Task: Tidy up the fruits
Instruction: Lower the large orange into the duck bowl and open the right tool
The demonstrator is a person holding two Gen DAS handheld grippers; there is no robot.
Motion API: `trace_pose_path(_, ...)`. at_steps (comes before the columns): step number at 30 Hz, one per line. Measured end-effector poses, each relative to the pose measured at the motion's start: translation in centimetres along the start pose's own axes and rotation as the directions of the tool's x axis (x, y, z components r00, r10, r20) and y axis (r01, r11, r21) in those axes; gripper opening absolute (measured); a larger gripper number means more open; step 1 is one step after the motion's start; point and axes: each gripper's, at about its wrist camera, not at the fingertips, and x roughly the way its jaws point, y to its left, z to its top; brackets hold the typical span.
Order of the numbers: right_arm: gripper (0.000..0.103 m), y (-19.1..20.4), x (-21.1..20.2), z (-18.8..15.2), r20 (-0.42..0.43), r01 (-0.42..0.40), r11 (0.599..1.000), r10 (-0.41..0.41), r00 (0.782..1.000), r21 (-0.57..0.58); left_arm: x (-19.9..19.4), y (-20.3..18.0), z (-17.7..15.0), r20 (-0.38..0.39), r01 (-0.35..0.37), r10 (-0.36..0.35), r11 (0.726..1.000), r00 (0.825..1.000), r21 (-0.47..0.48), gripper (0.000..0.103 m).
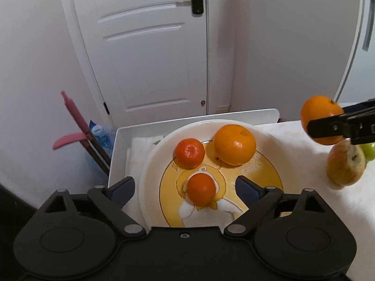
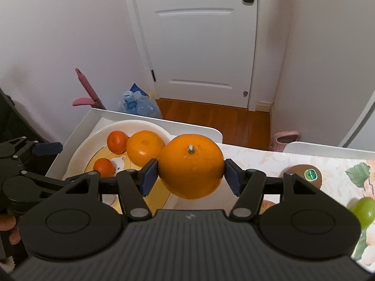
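Observation:
My right gripper (image 2: 191, 175) is shut on a large orange (image 2: 191, 166) and holds it in the air just right of the white plate (image 2: 82, 145); the orange also shows in the left wrist view (image 1: 320, 117). The plate (image 1: 150, 164) holds a big orange (image 1: 234, 144) and two small tangerines (image 1: 189, 153) (image 1: 202, 188). My left gripper (image 1: 185, 187) is open, its jaws wide apart on either side of the near tangerine, above the plate.
The plate sits in a white tray (image 1: 117, 145) at the table's left end. A brownish apple (image 1: 345, 164), a green apple (image 2: 363, 210) and a kiwi (image 2: 304, 175) lie on the floral tablecloth to the right. Beyond the table edge are a door and water bottles (image 2: 140, 104).

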Motion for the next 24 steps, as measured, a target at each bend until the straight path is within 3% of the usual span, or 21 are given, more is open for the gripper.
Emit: trace_pose_path(24,0.076,4.2,4.1,-2.2,-0.058,-0.167,0.958,0.158,0.986,-0.232,-3.8,-0.7,-3.5,-0.022,-0.064,0.062,0.994,0.998,-0.085,0.1)
